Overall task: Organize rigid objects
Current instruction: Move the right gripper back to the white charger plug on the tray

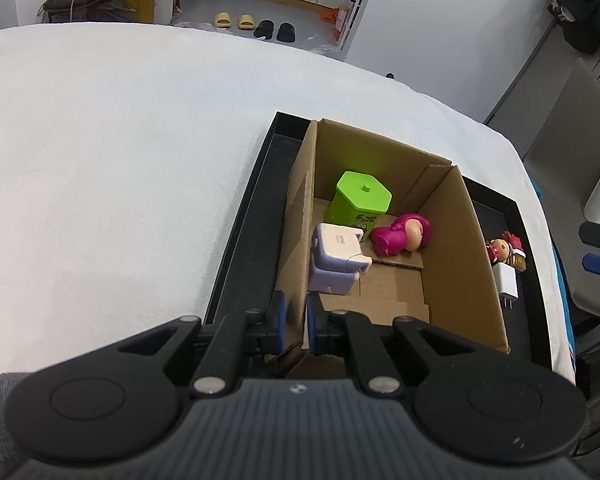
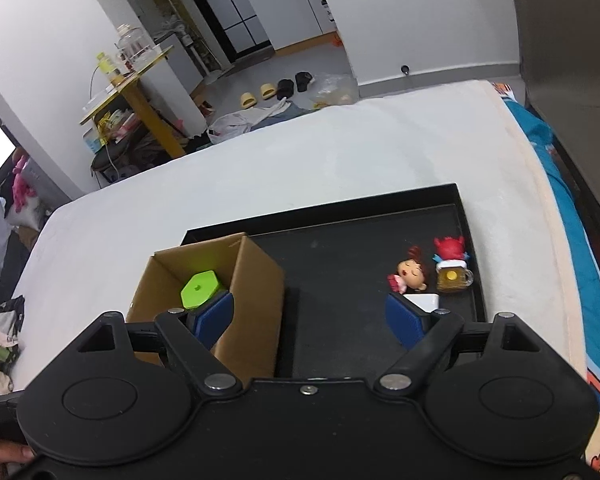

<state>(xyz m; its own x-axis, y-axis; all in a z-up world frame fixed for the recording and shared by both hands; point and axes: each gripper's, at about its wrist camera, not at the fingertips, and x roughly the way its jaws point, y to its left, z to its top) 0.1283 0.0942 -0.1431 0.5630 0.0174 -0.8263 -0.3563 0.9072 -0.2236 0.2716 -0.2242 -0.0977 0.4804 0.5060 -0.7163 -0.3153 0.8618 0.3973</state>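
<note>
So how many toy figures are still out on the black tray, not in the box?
2, both near the tray's right edge: a sleeping-face doll and, beside it, a red figure on a beer mug. Others may be hidden behind the gripper.

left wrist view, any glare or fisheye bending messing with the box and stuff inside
Left wrist view: the green container has a blown-out bright lid with green glow spilling onto the cardboard box wall; the table edge bows from fisheye distortion, though the contents stay sharp. Right wrist view: the black tray is dark with little detail, and the box casts a shadow on it.
</note>
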